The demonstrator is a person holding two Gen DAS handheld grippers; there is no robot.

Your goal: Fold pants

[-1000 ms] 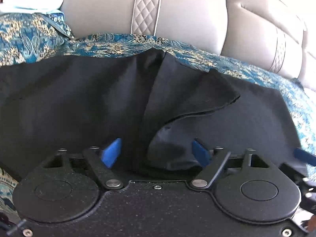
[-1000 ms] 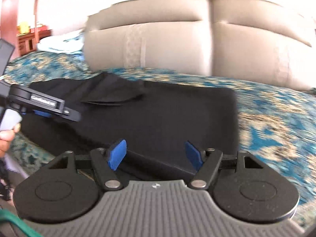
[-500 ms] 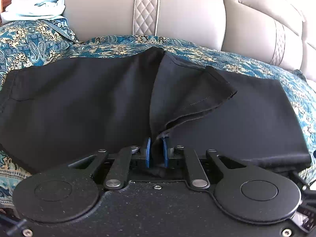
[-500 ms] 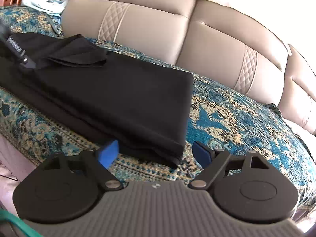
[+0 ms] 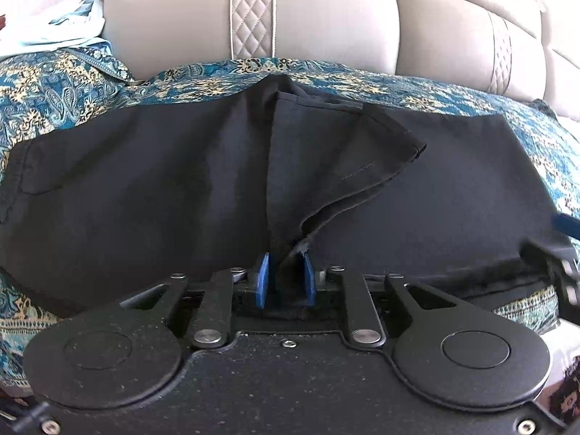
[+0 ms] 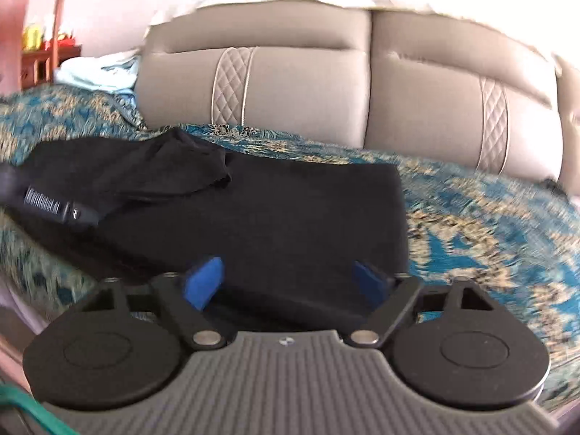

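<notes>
Black pants [image 5: 145,181] lie spread across the patterned sofa cover, one flap folded over near the middle. My left gripper [image 5: 284,279] sits at their near edge. A pinched ridge of the black fabric stands between its blue pads, which still hold it while the jaws are opening slightly. In the right wrist view the pants [image 6: 290,217] stretch leftward. My right gripper [image 6: 286,282] stands wide at their near right corner, jaws closing a little, with the cloth edge between the fingers but untouched. The left gripper [image 6: 54,206] shows at the left there.
A beige quilted backrest [image 5: 326,18] rises behind the seat. The blue and gold cover [image 6: 489,224] runs on to the right of the pants. A light blue cloth [image 5: 54,25] lies at the far left, with wooden furniture [image 6: 36,61] beyond it.
The left jaws went from wide apart to pinched on a fold at the pants' near edge. The right gripper's view swung right and then back toward the pants, jaws still wide.
</notes>
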